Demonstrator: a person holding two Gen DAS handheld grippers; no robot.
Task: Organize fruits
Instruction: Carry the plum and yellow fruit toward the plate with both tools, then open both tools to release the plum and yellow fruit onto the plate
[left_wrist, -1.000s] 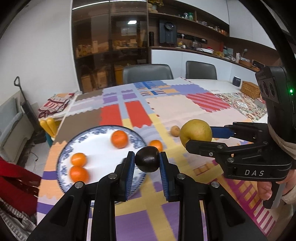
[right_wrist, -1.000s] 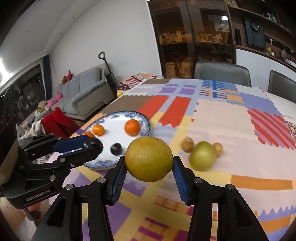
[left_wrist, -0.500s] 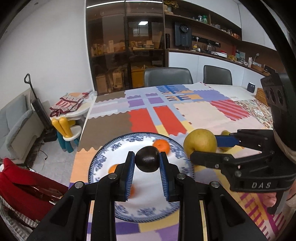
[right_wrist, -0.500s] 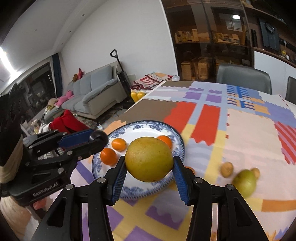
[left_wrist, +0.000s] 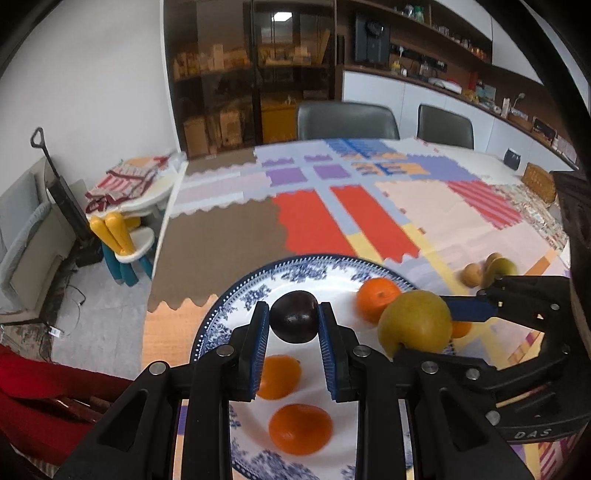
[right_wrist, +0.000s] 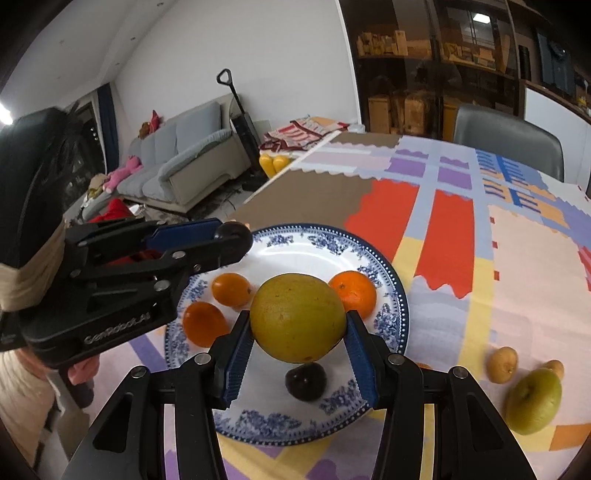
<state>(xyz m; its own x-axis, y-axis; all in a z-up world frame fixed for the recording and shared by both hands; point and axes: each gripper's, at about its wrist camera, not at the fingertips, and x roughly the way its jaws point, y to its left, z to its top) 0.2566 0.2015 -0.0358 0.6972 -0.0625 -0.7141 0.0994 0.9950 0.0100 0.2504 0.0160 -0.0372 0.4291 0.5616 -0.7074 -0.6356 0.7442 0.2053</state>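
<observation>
Oranges (right_wrist: 351, 293) and plum (right_wrist: 306, 381) on plate (right_wrist: 399, 295)

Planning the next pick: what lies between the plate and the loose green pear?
A small tan fruit, seen in the right wrist view; the left wrist view shows an orange there too.

Patchwork cloth (left_wrist: 369, 206) covering the tabletop, two grey chairs (left_wrist: 347, 120) standing behind it, grey sofa (right_wrist: 184, 162) sitting by the wall, upright vacuum (right_wrist: 240, 122) leaning beside it, dark shelving (left_wrist: 251, 74) lining the back.
</observation>
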